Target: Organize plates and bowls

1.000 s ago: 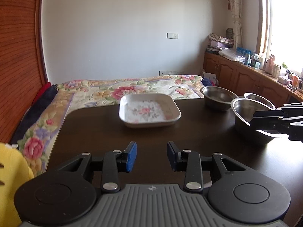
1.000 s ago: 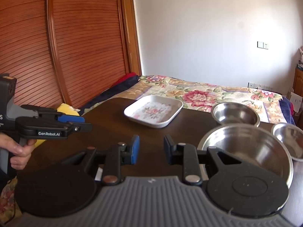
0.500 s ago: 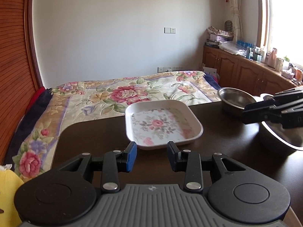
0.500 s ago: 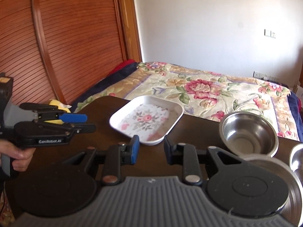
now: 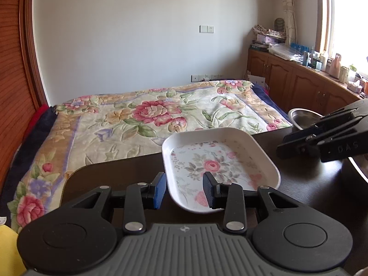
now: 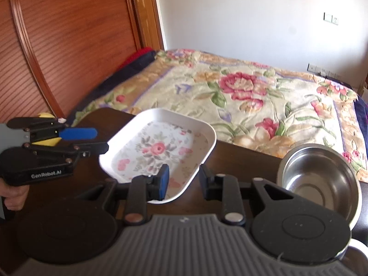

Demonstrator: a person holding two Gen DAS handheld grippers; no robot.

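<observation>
Dark table [image 5: 299, 191] | white floral plate [image 5: 218, 163] (square, shallow) | both jaws apart, empty

Plate [image 5: 220, 161] on table [image 5: 310, 184] (bed [image 5: 149, 117] behind), bowl [image 6: 318, 179] right.

1. Our left gripper [image 5: 184, 189] pointed forward, level, its jaws parted with a clear gap between the blue pad and the black pad.
2. Our right gripper [image 6: 184, 180] also pointed forward, its jaws spread apart and gripping nothing.
3. A hand [image 6: 12, 195] wrapped around the left gripper's handle, seen from the right wrist view.
</observation>
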